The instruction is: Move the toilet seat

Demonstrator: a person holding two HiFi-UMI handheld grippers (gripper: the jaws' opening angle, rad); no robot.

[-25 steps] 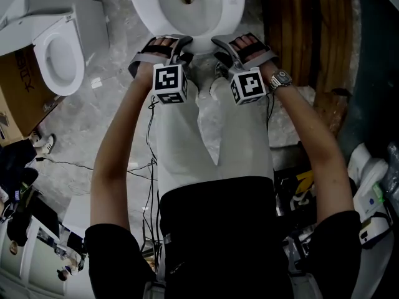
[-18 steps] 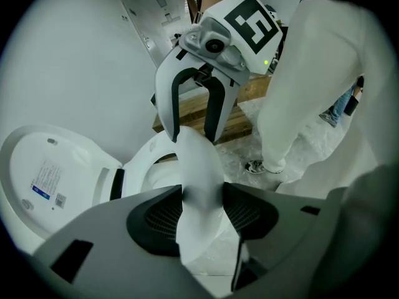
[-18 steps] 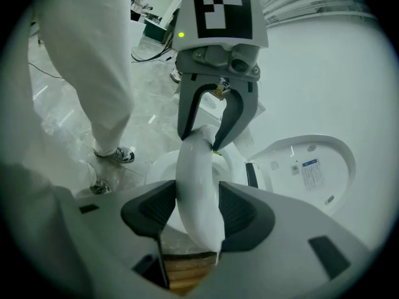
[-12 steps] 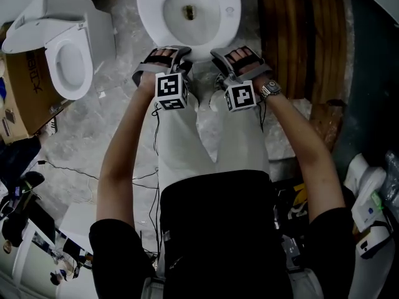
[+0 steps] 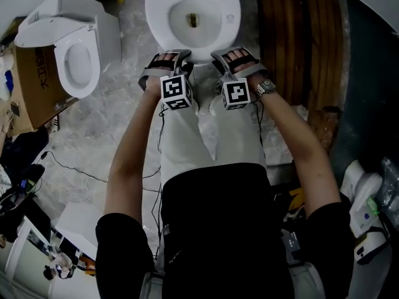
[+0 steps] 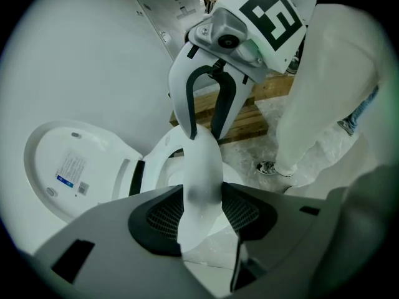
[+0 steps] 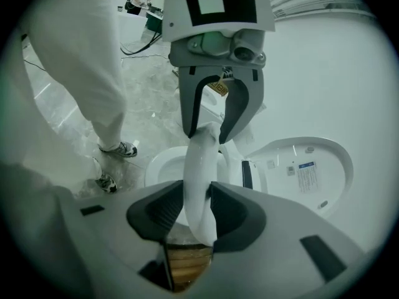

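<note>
Both claws clamp the front arc of the white oval plastic toilet seat (image 6: 202,161), side by side, at the near end of the white ceramic toilet bowl (image 5: 193,17). The left gripper (image 6: 202,209) has just been closing, and the seat rim is pinched between its pads. The right gripper (image 7: 198,212) is the same, tight on the rim. The white lid with a label (image 7: 305,173) stands raised behind. A second white toilet (image 5: 68,48) stands off to the left, and wooden slats (image 5: 299,36) lie to the right.
</note>
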